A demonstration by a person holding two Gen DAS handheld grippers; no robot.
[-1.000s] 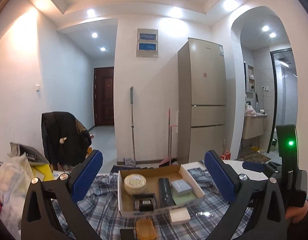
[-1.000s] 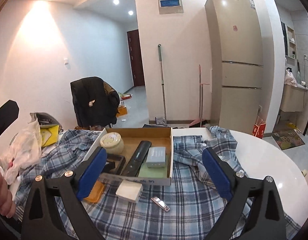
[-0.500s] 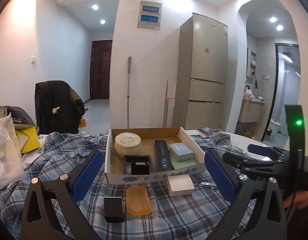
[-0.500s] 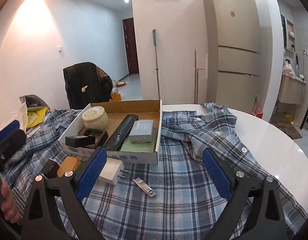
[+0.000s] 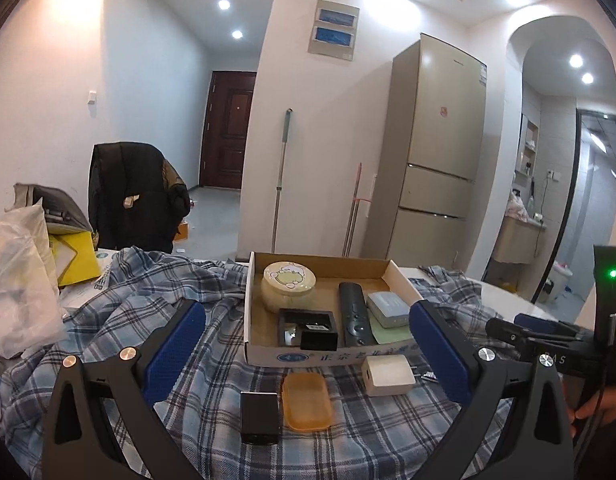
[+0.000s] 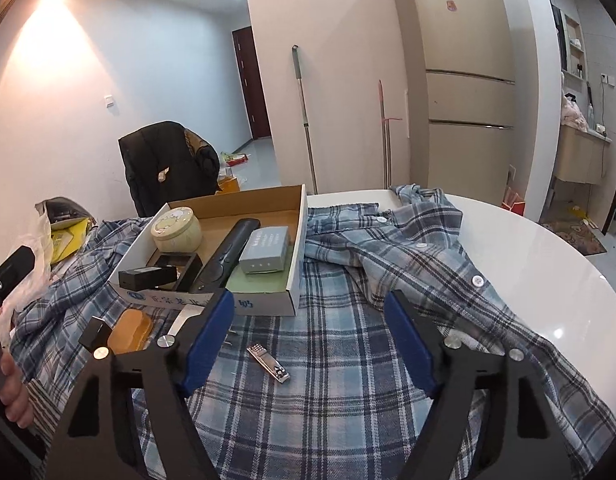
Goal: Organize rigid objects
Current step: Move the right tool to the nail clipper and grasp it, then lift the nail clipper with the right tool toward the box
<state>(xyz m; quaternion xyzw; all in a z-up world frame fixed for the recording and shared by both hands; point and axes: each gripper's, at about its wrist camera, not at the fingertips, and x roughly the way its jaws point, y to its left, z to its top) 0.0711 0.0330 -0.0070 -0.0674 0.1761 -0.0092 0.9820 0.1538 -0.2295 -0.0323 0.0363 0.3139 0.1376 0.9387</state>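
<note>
Both jaws spread, nothing between; right gripper (image 6: pixel 308 344) has just been closing. Approach step. Cardboard box (image 5: pixel 267 354) sits on plaid shirt (image 6: pixel 348 380); loose charger (image 5: pixel 388 374), soap (image 5: pixel 306 400), nail clipper (image 6: pixel 268 363) before it. Next: pinch the clipper.

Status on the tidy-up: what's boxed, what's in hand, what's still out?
Boxed: round tin, remote, grey case, black boxes inside the cardboard box. In hand: nothing; left gripper and right gripper both empty, the right's jaws just narrowing. Left on the shirt: charger, orange case, black block, nail clipper.
</note>
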